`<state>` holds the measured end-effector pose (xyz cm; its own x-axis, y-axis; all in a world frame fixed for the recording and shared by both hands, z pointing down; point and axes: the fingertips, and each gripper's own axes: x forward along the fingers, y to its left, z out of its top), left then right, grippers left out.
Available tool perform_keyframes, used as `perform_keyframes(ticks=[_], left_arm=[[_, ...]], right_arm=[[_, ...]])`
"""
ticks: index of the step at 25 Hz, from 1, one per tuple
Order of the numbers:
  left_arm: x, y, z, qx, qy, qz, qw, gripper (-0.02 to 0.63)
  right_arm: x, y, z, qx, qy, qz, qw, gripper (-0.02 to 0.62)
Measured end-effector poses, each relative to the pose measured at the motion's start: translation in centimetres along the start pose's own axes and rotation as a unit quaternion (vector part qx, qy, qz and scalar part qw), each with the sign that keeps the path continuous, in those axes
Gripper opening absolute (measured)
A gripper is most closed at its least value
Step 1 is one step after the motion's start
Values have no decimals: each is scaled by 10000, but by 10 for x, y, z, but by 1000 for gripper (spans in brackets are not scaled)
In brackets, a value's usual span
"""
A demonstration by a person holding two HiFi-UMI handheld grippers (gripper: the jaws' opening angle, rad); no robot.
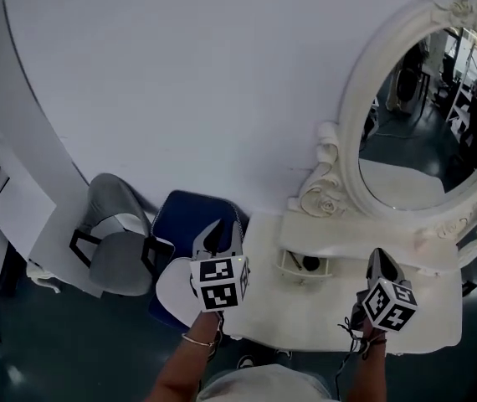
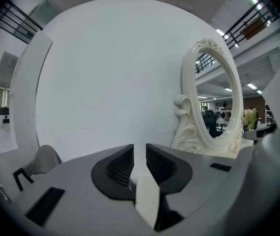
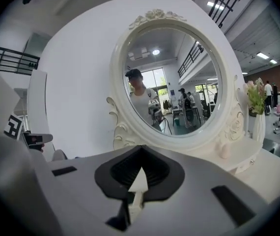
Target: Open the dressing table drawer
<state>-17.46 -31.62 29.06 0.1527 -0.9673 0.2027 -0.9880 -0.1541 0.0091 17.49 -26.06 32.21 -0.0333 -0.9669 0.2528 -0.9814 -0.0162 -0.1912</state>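
Roughly level: dressing table drawer (image 1: 305,264) between left gripper (image 1: 222,236) and right gripper (image 1: 382,262), untouched.

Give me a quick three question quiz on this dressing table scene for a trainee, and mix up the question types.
1. True or false: the left gripper has its jaws apart with nothing between them.
2. The right gripper has its jaws: A) wide apart B) together C) closed on a handle.
3. Fill in: the mirror has an ___ frame.
Key: 1 true; 2 B; 3 oval.
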Motion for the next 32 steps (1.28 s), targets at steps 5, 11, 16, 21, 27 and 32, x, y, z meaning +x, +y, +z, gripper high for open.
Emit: perform_keyframes(ticks=[5, 11, 16, 21, 27, 32], left_arm=[[-13, 18, 50, -79, -485, 114, 9987, 52], [-31, 25, 86, -249, -986, 144, 9947, 28], [-33, 27, 81, -248, -972, 209, 9947, 25], [-27, 28, 75, -231, -863, 209, 9958, 25], [-23, 19, 70, -239, -809, 104, 9964, 23], [-20, 13, 63, -299, -735, 6, 9968, 23]], right_arm=[[-8, 17, 47, -58, -520, 203, 9984, 8], [-26, 16, 74, -109, -895, 174, 9958, 8], [-38, -5, 79, -255, -1008, -126, 9945, 8], [-45, -14, 78, -296, -1070, -299, 9934, 6], [-54, -20, 81, -488, -1178, -495, 9906, 5], [-57, -22, 78, -460, -1129, -486, 9914, 5]])
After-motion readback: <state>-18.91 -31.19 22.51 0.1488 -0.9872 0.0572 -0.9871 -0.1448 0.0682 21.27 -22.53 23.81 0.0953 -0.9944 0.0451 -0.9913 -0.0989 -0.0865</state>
